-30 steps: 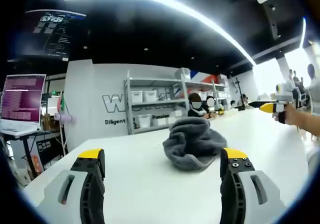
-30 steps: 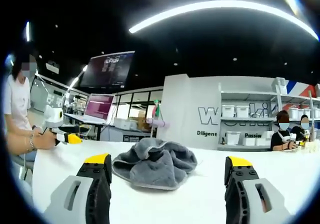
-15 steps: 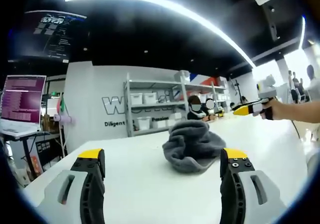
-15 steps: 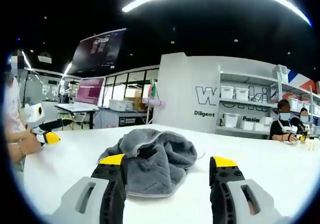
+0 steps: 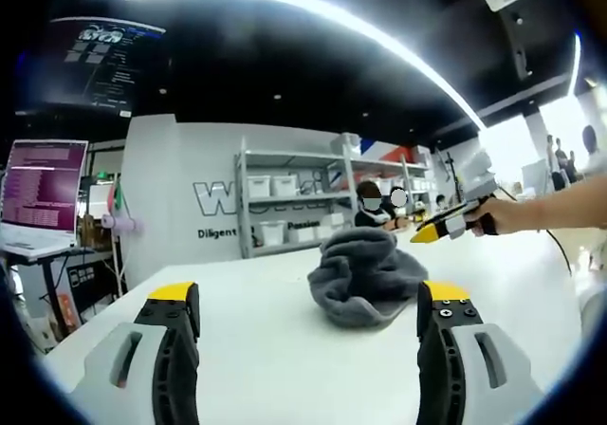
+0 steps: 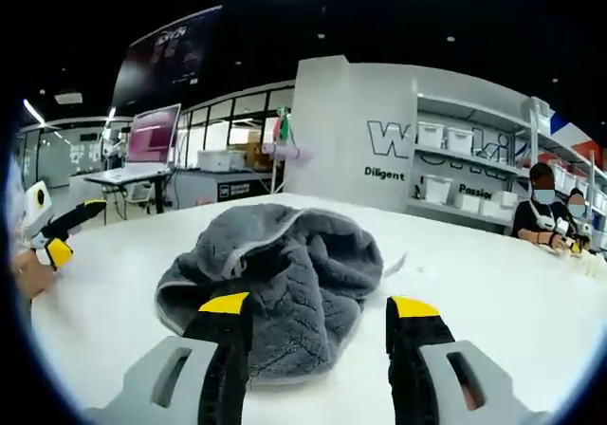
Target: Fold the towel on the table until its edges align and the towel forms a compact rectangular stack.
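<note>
A crumpled grey towel (image 5: 365,275) lies in a heap on the white table (image 5: 285,349). My left gripper (image 5: 308,294) is open and low over the table, a short way in front of the towel, with nothing between its jaws. The right gripper (image 5: 441,228), held by a hand (image 5: 498,216), reaches in from the right, its yellow tips close to the towel's top. In the right gripper view the towel (image 6: 275,268) looms large. My right gripper (image 6: 319,305) stands open right at its near edge. The left gripper (image 6: 52,240) sits at the far left.
A grey shelf unit with white bins (image 5: 285,202) stands against the back wall. People sit at a far table (image 6: 545,226). A desk with a lit monitor (image 5: 43,188) stands to the left beyond the table's edge.
The right gripper has moved in toward the towel, which now looks much larger in its view, and its jaws have narrowed a little. The left gripper has stayed put.
</note>
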Action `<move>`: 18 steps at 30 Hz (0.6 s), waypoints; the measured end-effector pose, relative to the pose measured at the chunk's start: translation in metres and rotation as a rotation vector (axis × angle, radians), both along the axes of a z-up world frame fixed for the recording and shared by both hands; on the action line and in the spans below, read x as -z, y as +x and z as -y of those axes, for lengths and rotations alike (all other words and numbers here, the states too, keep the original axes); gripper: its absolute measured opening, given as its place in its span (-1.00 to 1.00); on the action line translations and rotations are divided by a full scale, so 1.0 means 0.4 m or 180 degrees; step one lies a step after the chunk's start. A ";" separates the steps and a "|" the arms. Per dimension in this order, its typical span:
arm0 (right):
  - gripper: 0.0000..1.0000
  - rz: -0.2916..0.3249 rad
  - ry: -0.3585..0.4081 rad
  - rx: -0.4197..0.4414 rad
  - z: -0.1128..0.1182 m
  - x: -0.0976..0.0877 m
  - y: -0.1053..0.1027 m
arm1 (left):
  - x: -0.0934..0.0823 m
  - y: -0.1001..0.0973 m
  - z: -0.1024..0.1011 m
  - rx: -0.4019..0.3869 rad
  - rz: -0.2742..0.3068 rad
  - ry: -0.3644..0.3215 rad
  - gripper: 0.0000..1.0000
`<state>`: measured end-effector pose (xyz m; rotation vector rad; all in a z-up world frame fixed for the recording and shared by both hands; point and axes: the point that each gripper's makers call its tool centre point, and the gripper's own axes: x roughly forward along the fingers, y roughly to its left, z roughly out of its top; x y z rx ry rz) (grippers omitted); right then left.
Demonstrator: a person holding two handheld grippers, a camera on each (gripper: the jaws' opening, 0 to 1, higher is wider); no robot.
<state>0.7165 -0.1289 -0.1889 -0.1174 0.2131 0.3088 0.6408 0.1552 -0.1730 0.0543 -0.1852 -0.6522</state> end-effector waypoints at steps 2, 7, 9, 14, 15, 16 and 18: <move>0.10 -0.0063 0.0006 -0.0028 -0.013 0.015 0.013 | -0.003 -0.002 -0.001 0.0005 0.0011 -0.0023 0.86; -0.05 -0.0162 0.0111 0.0089 -0.006 0.043 0.038 | -0.005 -0.005 0.002 0.0018 0.0016 -0.0033 0.86; -0.19 -0.0193 0.0173 0.0115 -0.005 0.053 0.042 | -0.006 -0.006 0.002 0.0021 0.0029 -0.0035 0.86; -0.34 -0.0279 0.0169 0.0125 -0.005 0.080 0.050 | -0.007 -0.006 0.002 0.0026 0.0028 -0.0041 0.86; -0.40 -0.0305 0.0148 0.0130 -0.005 0.087 0.052 | -0.009 -0.007 0.002 0.0029 0.0035 -0.0043 0.86; -0.51 -0.0326 0.0123 0.0121 -0.007 0.092 0.049 | -0.009 -0.007 0.003 0.0031 0.0039 -0.0045 0.86; -0.76 -0.0385 0.0021 0.0018 -0.019 0.101 0.037 | -0.009 -0.007 0.004 0.0035 0.0039 -0.0045 0.86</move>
